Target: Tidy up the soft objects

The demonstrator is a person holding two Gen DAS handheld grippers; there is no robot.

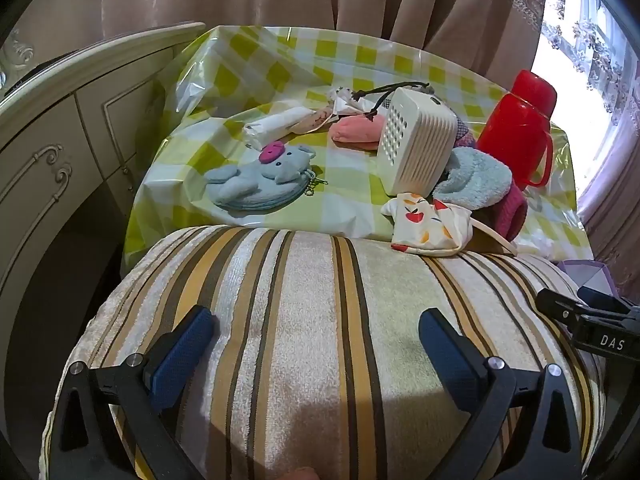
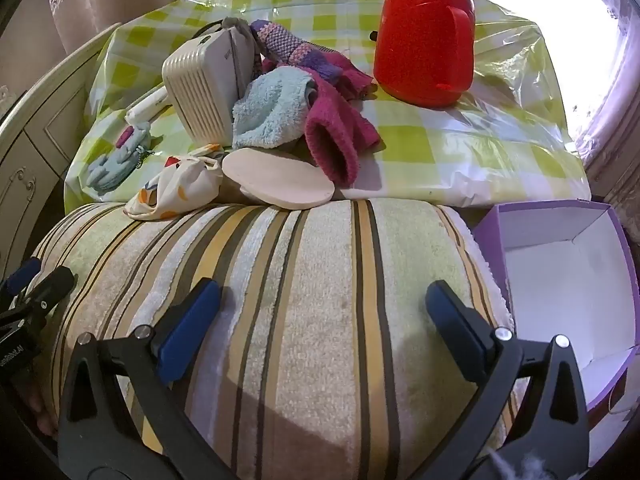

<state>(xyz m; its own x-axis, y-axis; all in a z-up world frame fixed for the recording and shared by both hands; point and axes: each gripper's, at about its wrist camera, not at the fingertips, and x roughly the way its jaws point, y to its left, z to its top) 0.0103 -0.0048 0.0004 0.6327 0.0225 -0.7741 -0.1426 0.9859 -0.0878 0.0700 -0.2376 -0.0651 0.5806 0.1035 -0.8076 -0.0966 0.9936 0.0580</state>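
A striped towel-covered cushion [image 1: 320, 320] fills the foreground of both views, also in the right wrist view [image 2: 320, 300]. My left gripper [image 1: 316, 344] and my right gripper [image 2: 324, 316] are both open and empty, hovering just over it. Soft things lie beyond on the checked tablecloth [image 2: 460, 140]: a grey plush elephant purse [image 1: 260, 178], a light-blue fuzzy sock [image 2: 272, 114], a magenta knit sock [image 2: 336, 144], a printed cloth pouch [image 2: 180, 184], a pink sock [image 1: 356, 132], and a purple-pink knitted piece [image 2: 296, 50].
A white ribbed box [image 1: 416, 140], a red thermos jug [image 2: 428, 36] and a pale insole [image 2: 280, 184] sit among the soft things. An open purple box [image 2: 560, 272] stands at the right. A cream cabinet [image 1: 60, 140] is left; curtains hang behind.
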